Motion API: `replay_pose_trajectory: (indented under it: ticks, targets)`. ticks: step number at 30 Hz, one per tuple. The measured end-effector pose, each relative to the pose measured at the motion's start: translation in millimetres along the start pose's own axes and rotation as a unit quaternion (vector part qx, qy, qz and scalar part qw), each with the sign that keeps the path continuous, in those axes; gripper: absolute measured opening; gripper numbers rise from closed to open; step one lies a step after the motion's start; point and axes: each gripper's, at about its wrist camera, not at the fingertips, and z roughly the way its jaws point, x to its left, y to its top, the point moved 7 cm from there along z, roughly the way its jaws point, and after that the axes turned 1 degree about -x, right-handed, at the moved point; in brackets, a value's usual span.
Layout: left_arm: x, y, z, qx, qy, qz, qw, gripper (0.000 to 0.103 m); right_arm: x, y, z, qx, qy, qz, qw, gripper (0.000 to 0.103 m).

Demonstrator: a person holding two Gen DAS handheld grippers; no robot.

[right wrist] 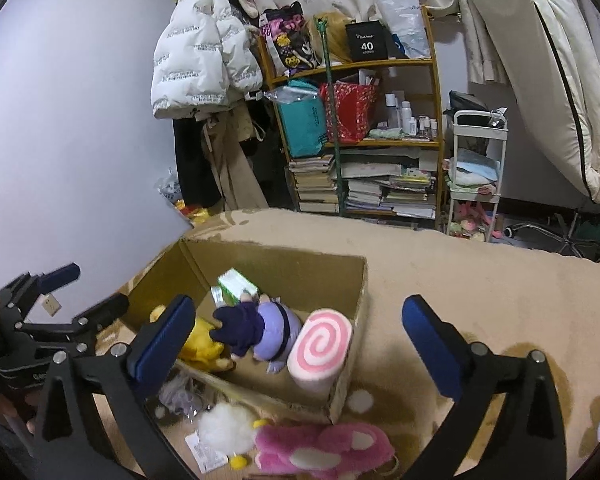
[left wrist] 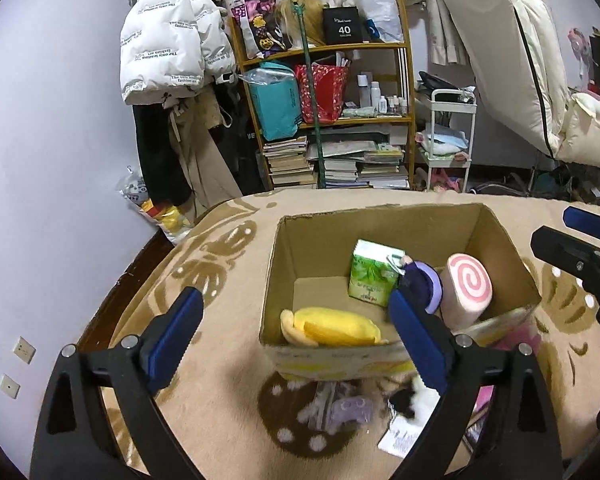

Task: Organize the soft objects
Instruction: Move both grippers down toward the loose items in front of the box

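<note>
**Between toys, both grippers empty**

Our left gripper (left wrist: 296,332) and right gripper (right wrist: 298,342) are spread wide, holding nothing. The doll (right wrist: 260,326) lies in the box (right wrist: 352,384). Next, we judge, comes the pink plush (right wrist: 324,446) outside it.

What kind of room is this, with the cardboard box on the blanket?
Most likely a lived-in bedroom. A white puffer jacket hangs against the wall, a wooden shelf holds bags, bottles and stacked books, and the cardboard box sits on a fleecy tan blanket.
</note>
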Motion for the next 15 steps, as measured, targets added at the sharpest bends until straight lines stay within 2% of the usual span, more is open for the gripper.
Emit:
replay_pose_trajectory:
  ticks: [8, 15]
  targets:
    - [-1.9, -5.6, -31.3, -0.001, -0.003, 0.008, 1.0, 0.097, 6.6, -10.8, -24.7, 0.008, -0.008, -0.021, 1.0, 0.103]
    - [-1.7, -15.6, -44.2, 0.026, -0.008, 0.01, 0.9996, 0.098, 13.8, -22.1, -40.8, 0.02, -0.016, -0.029, 0.999, 0.103]
